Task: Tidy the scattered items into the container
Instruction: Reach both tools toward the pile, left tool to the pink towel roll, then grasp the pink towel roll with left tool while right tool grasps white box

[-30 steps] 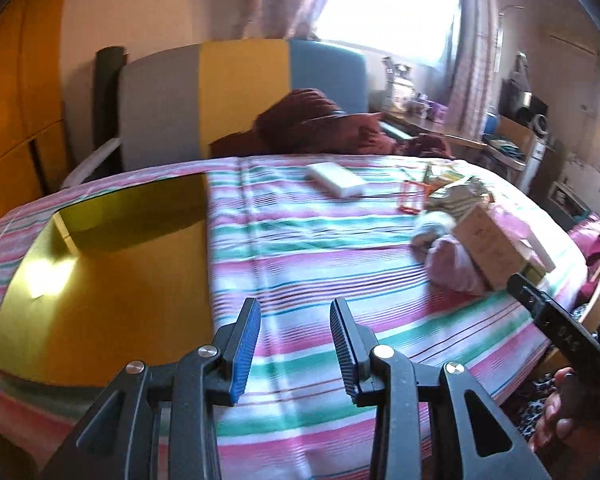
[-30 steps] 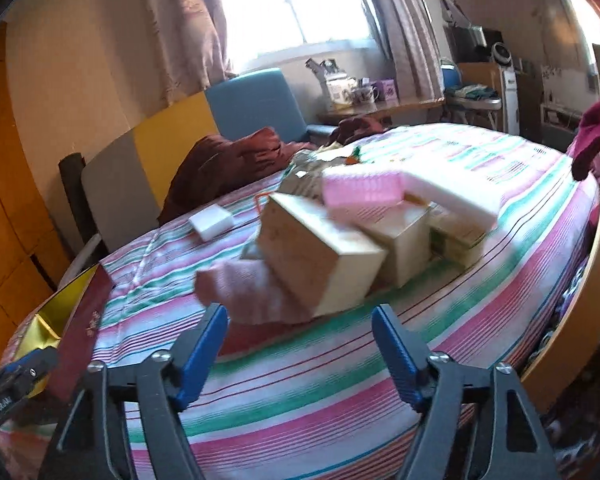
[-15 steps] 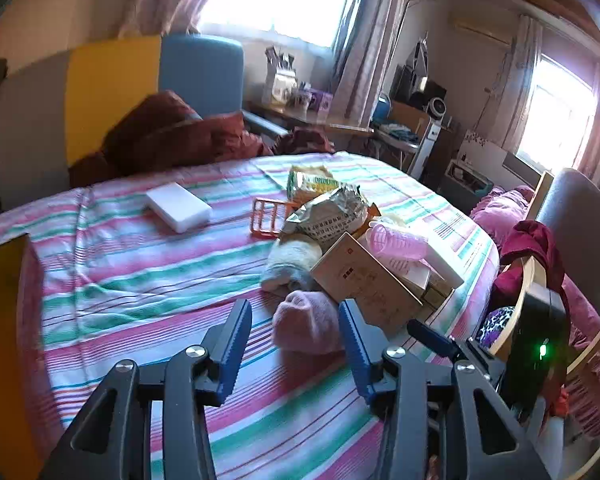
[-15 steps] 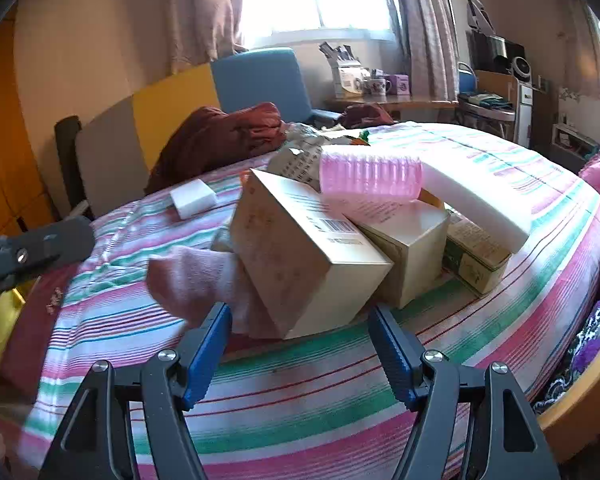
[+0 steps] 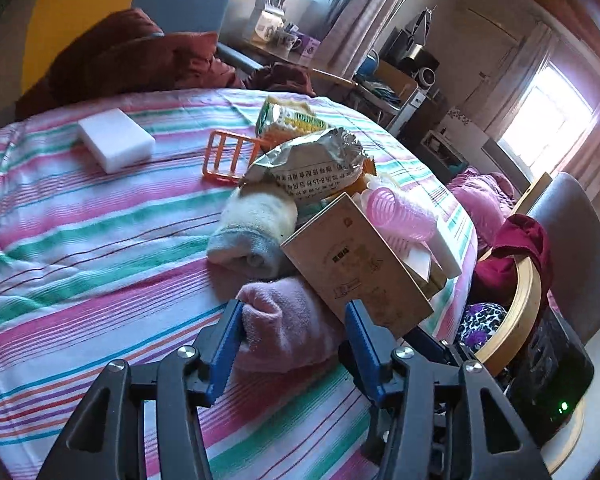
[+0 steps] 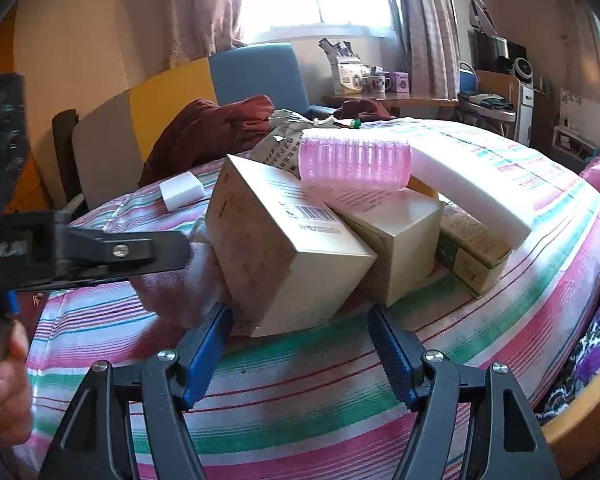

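Note:
A pile of items lies on the striped tablecloth. In it are a pink rolled sock, a cream sock, a tan box, a pink hair roller and a foil bag. My left gripper is open, its blue fingers on either side of the pink sock. My right gripper is open just before the tan box, touching nothing. From the right wrist, the left gripper reaches onto the pink sock. The container is out of view.
A white sponge, an orange rack and a green packet lie farther back. A long white foam block rests on more boxes. A chair with maroon cloth stands behind; a wooden-rimmed basket sits beside the table's right edge.
My left gripper swung right, away from the yellow container, and closed in on the pile until its fingers straddle the pink sock. My right gripper moved closer to the tan box.

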Tool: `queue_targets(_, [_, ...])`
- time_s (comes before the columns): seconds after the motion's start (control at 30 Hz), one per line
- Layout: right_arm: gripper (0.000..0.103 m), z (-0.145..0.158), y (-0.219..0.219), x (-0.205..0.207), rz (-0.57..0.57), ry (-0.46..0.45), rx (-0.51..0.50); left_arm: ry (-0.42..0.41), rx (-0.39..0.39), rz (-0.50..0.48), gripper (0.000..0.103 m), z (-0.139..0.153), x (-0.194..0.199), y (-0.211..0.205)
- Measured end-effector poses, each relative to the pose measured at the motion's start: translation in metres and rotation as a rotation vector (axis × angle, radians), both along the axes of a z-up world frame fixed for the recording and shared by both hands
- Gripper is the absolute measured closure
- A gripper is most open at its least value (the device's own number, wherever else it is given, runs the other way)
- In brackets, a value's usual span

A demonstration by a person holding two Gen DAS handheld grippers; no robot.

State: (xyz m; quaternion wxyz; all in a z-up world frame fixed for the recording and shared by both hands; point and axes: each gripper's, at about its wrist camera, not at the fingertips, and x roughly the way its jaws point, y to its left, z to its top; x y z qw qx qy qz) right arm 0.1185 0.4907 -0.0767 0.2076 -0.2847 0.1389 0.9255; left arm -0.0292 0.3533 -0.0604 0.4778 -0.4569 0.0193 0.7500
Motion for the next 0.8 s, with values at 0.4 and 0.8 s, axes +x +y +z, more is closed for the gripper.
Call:
queue_targets(0.4, [0.069, -0.006, -0.001, -0.022, 0.056, -0.046, 0.014, 0.025, 0.005, 0.039, 0.083, -0.012, 0.001, -0.017])
queue_targets(0.8, [0.088, 0.001, -0.041, -0.007, 0.223, -0.02, -0.07, 0.04, 0.014, 0.117, 0.086, -0.002, 0.025, -0.087])
